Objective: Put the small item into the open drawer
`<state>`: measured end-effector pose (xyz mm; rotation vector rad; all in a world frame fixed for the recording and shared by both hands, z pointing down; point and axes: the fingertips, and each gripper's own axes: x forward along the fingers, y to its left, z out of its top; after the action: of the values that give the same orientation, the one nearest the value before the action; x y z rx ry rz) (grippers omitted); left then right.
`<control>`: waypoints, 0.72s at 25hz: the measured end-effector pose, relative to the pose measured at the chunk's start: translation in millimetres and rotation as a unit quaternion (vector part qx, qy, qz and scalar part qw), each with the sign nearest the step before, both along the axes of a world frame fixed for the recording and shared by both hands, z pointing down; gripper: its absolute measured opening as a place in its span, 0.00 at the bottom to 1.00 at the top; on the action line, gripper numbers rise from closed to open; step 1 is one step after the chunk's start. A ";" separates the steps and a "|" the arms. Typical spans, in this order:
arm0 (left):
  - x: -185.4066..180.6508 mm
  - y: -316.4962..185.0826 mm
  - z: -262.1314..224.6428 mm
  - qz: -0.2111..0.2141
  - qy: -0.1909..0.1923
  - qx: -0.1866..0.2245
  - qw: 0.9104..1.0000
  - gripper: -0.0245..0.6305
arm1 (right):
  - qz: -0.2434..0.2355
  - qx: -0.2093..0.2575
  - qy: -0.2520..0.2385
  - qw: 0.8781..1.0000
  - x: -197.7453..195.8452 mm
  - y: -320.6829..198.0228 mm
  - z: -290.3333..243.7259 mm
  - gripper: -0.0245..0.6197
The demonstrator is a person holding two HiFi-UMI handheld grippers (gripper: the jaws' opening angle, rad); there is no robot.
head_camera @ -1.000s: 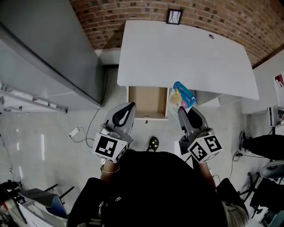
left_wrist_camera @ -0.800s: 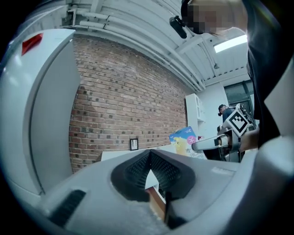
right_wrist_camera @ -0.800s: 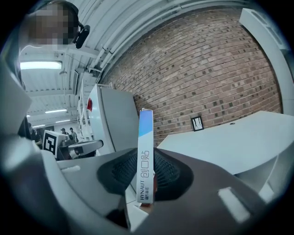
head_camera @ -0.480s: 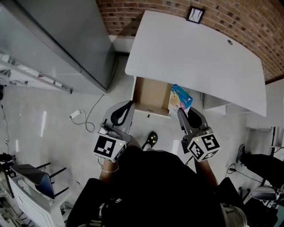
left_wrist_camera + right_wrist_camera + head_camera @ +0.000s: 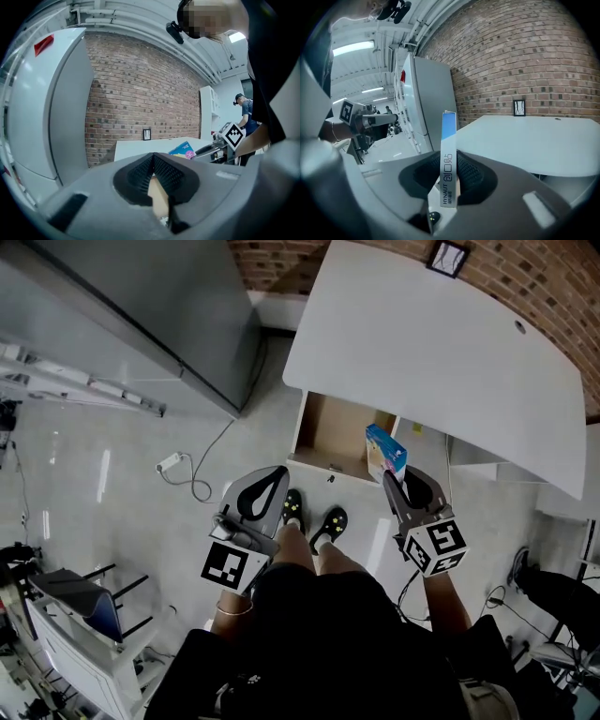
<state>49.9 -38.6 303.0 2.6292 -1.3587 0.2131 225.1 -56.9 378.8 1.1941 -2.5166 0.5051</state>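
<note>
The small item is a flat blue and white box (image 5: 384, 450) (image 5: 447, 154), standing on edge between the pads of my right gripper (image 5: 397, 480) (image 5: 449, 161), which is shut on it. In the head view the box hangs at the right front corner of the open drawer (image 5: 336, 430), whose tan inside shows under the white desk (image 5: 441, 352). My left gripper (image 5: 267, 486) (image 5: 153, 157) is to the left of the drawer front, its pads meeting at the tips with nothing between them. The drawer's tan wood (image 5: 157, 196) shows below its jaws.
A tall grey cabinet (image 5: 159, 315) stands left of the desk against the brick wall. A cable with a plug (image 5: 173, 465) lies on the floor to the left. The person's shoes (image 5: 314, 517) are just in front of the drawer. A chair (image 5: 75, 601) is at lower left.
Both grippers have come down toward the drawer front, the right one carrying the box with it. The person's legs and shoes have come into the head view.
</note>
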 end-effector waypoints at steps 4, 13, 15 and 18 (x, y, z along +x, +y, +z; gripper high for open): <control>-10.0 -11.4 16.1 0.000 0.002 -0.005 1.000 0.03 | -0.005 -0.017 0.016 1.000 -7.6 -10.3 26.4 0.20; -18.8 -32.2 64.7 0.002 0.016 -0.024 1.000 0.03 | -0.042 -0.034 0.064 0.996 -22.9 -28.6 75.2 0.20; -16.3 -35.7 74.2 0.004 0.018 -0.025 1.000 0.03 | -0.050 -0.038 0.071 0.995 -24.4 -31.1 85.6 0.20; -15.1 -36.4 86.4 0.004 0.018 -0.026 0.999 0.03 | -0.059 -0.048 0.079 0.994 -26.5 -31.5 99.8 0.20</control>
<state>34.9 -75.0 389.4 2.5829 -1.3139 0.1995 198.6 -88.4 478.6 1.0021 -2.3832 0.4758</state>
